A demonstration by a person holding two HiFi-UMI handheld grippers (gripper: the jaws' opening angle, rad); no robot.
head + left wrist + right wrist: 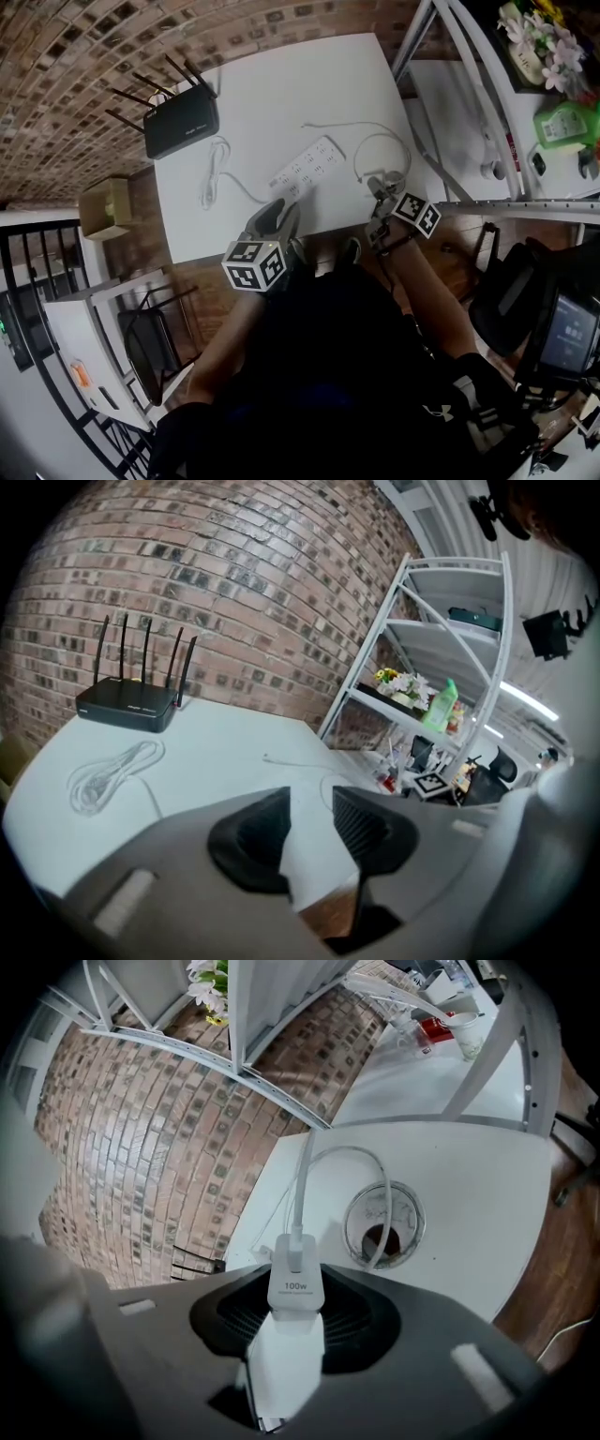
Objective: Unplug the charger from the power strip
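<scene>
A white power strip (307,167) lies slantwise on the white table (281,84). My right gripper (380,195) (298,1314) is shut on a white charger (295,1290) marked 100W, held away from the strip near the table's front right. The charger's white cable (302,1180) rises from it and loops into a round hole (412,1206) in the tabletop. My left gripper (278,214) (314,822) hovers at the strip's near end with its jaws apart; only white tabletop shows in the gap. The left gripper view hides the strip behind the jaws.
A black router (180,127) (127,705) with antennas stands at the table's far left, with the strip's coiled cord (214,173) (108,775) beside it. A white metal shelf (487,112) (450,667) flanks the right side. A brick wall runs behind. A cardboard box (105,208) sits on the floor at left.
</scene>
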